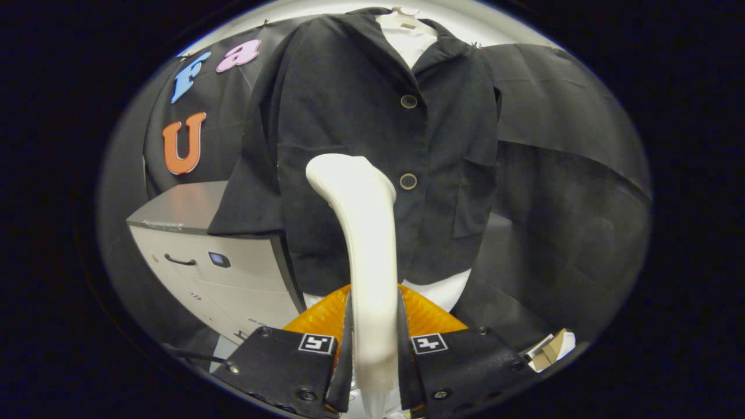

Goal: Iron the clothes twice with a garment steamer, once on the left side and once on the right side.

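A black short-sleeved jacket [361, 116] with two buttons hangs on a white hanger over a white shirt [410, 43], straight ahead of me. My gripper [373, 331] is shut on the white garment steamer [364, 233], both fingers pressing its handle. The steamer rises upright from between the fingers, and its head curves toward the jacket's front, just left of the lower button [408, 181]. I cannot tell whether the head touches the cloth.
A grey cabinet [215, 262] with a drawer handle stands at the left under the jacket's sleeve. An orange ribbed thing [428, 317] lies behind the fingers. A small cardboard box [550, 349] sits at the lower right.
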Demonstrator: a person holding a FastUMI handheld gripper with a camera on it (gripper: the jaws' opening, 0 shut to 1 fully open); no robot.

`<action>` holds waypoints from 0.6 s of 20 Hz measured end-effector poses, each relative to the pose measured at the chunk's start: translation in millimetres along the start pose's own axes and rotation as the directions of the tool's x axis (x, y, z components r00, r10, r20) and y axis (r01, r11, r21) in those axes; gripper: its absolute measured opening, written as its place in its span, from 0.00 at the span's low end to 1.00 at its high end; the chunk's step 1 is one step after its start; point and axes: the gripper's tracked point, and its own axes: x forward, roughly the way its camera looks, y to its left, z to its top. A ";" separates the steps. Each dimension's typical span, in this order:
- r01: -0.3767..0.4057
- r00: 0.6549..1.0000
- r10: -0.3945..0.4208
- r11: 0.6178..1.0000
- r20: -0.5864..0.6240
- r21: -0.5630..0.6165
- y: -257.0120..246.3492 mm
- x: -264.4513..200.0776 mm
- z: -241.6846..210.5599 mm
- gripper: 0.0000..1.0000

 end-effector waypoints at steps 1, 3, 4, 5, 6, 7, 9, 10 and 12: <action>0.001 1.000 -0.001 1.000 -0.012 0.000 0.2 1.7 -5.6 0.35; 0.003 1.000 -0.003 1.000 -0.030 0.001 0.9 2.4 -14.6 0.35; 0.003 0.999 -0.003 1.000 -0.035 0.003 0.5 2.8 -17.3 0.35; 0.002 0.999 -0.002 1.000 -0.040 0.005 1.0 3.0 -18.9 0.35; 0.001 0.999 -0.001 1.000 -0.045 0.005 0.5 1.8 -20.8 0.35; 0.001 0.999 -0.001 1.000 -0.048 0.008 -0.1 0.7 -21.9 0.35; 0.002 0.999 -0.001 1.000 -0.050 0.015 -1.5 -1.9 -23.3 0.35; 0.003 0.999 -0.002 1.000 -0.051 0.015 -3.7 -4.8 -24.5 0.35; 0.002 0.999 -0.001 1.000 -0.048 0.031 -10.2 -12.2 -26.0 0.35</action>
